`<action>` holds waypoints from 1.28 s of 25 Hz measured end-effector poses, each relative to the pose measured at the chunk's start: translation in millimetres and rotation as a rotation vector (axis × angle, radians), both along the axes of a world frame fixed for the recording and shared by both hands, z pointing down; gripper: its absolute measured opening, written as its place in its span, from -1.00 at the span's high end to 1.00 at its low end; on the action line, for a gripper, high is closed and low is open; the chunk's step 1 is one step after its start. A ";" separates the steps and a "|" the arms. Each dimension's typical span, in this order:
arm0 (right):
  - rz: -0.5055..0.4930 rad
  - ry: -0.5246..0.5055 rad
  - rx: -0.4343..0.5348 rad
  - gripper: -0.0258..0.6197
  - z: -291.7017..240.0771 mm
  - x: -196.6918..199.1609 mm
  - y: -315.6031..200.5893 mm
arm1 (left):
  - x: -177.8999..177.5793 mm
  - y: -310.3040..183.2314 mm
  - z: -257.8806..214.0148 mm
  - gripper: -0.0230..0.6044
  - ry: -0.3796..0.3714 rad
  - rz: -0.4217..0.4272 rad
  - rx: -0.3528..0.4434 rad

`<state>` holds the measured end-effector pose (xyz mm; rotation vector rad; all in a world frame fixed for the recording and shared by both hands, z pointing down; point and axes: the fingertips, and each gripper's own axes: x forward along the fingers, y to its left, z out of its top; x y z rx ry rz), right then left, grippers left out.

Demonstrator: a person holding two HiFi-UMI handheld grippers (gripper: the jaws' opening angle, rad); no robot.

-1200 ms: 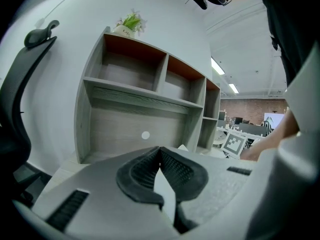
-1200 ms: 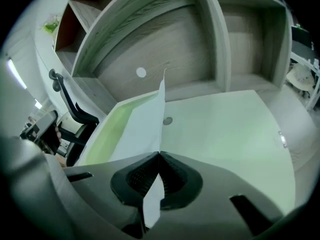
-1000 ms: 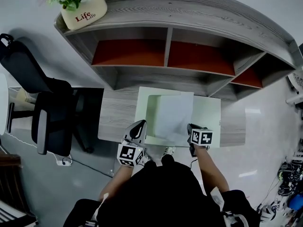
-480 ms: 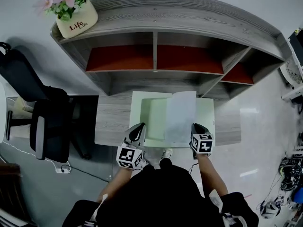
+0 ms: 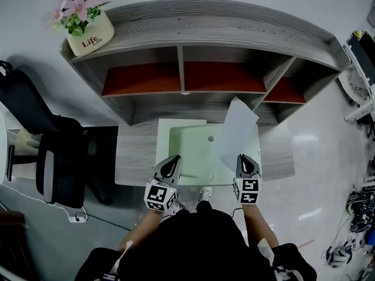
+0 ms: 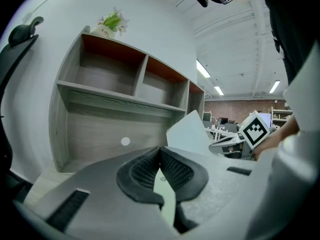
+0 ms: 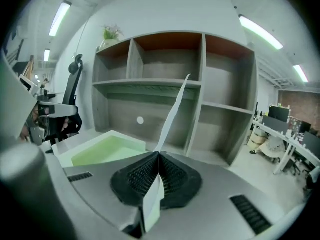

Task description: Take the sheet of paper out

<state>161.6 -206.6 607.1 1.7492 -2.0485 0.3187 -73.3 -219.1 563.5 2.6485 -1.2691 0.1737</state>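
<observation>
- Nearest me, at the near edge of the grey wood-grain desk (image 5: pixel 133 152), the right gripper (image 5: pixel 246 158) has its jaws pressed tight together on the bottom corner of the white sheet of paper (image 5: pixel 237 129). A corner pinch lets the sheet swing free.
- That forearm runs straight out from the body, the gripper tipped slightly down, so the sheet stands up on edge, leaning toward the desk's far right corner.
- The left gripper (image 5: pixel 171 160) is level at the same near edge. Its jaws meet at the tips beside the near-left corner of the flat pale green plastic folder (image 5: pixel 193 151), steadying it, I'd say. Whether it nips the rim I can't tell.
- The sheet looks clear of the folder, so the job seems nearly done.
- Farthest, the grey wooden shelf unit (image 5: pixel 199 28) lines the far edge.
</observation>
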 end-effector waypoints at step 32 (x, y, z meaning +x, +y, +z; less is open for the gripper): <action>-0.053 -0.044 0.559 0.85 -163.9 -34.5 4.9 | -6.4 -16.3 -47.5 0.90 0.038 -0.021 0.092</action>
